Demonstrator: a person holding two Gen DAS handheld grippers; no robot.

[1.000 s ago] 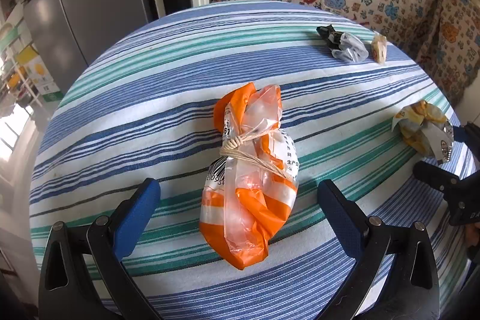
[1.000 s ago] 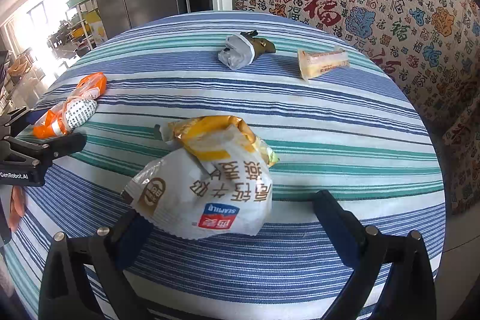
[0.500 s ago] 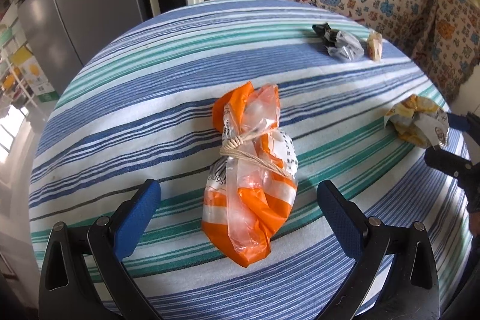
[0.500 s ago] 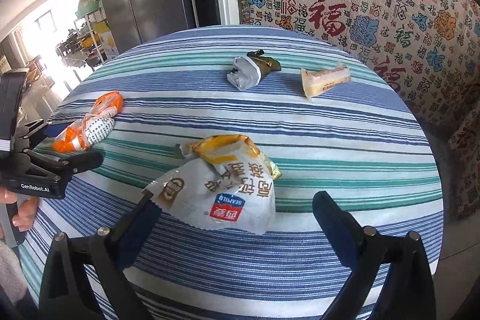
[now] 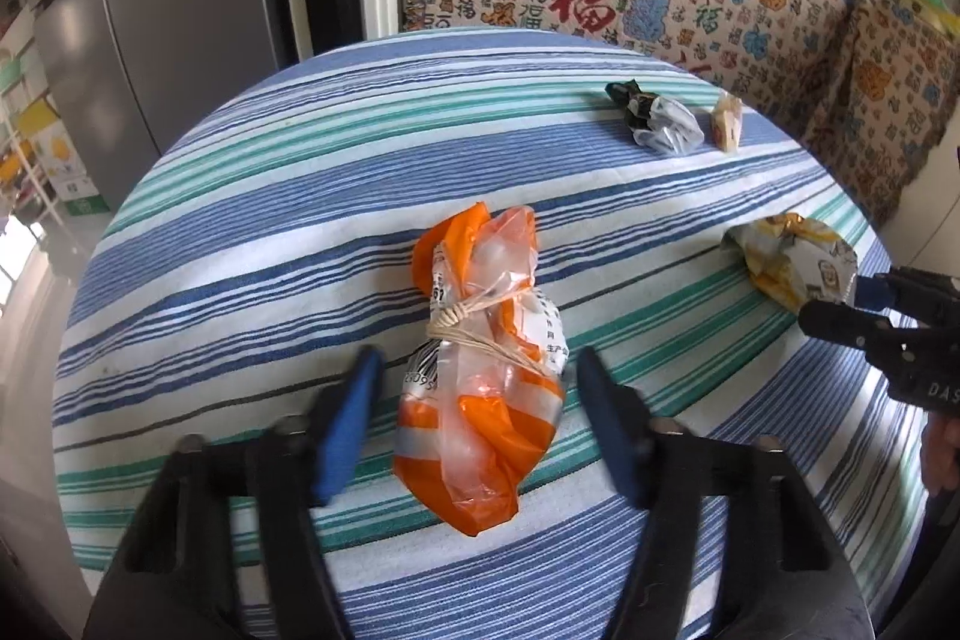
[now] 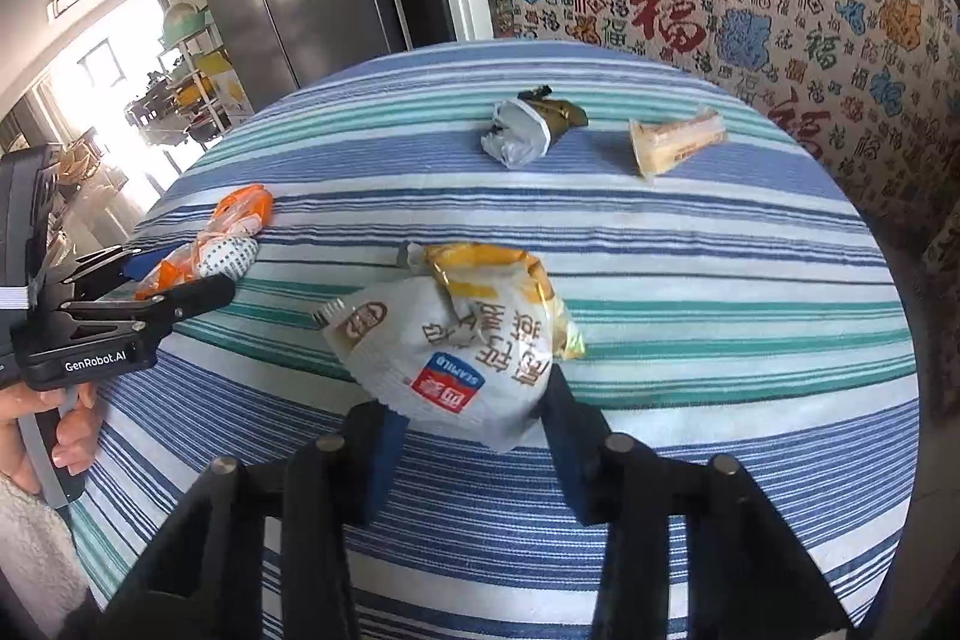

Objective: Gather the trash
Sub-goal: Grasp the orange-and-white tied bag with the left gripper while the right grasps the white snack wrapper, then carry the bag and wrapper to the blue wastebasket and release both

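Striped table, left side: orange plastic bag, tied with string, lies between the fingers of the left gripper. Jaws have just been closing, about half open, small gaps either side, no grip yet. Bag looks light, soft, slippery; take below the knot. To the right: white snack packet sits between the right gripper fingers, which have also just been closing, far finger touching its edge, near one apparently short. Crinkly, light, crushable; pinch across the body.
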